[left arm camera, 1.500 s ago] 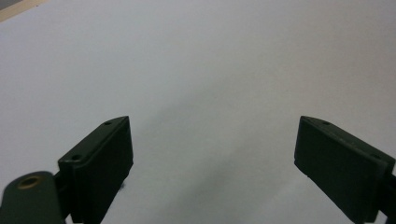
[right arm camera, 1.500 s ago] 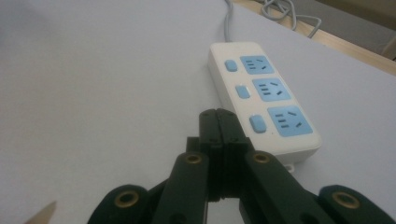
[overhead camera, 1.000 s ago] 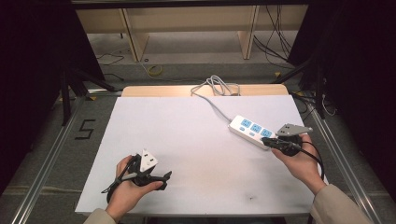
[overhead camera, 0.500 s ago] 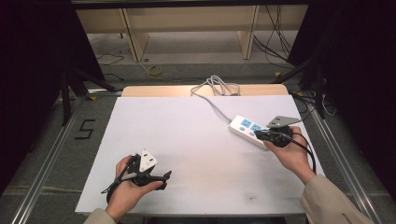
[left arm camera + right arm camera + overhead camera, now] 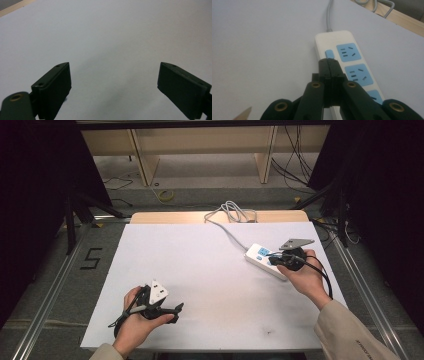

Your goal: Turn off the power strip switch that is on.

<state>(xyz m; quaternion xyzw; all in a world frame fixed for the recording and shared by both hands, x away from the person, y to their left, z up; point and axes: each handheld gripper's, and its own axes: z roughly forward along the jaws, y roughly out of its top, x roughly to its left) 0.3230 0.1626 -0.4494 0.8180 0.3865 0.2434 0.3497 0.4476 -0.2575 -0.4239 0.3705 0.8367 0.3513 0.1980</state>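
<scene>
Two closed fingers of right gripper (image 5: 328, 65) poised just short of blue switch (image 5: 329, 54) on power strip (image 5: 265, 261), far right on desk (image 5: 200, 270). Best pressed straight down, gently. Left gripper (image 5: 172, 312) open, idle, near left.

The power strip (image 5: 266, 261) is white with blue sockets (image 5: 350, 51) and a blue switch (image 5: 329, 54). It lies flat and diagonal on the table's right side, grey cord (image 5: 227, 231) trailing toward the far edge.
</scene>
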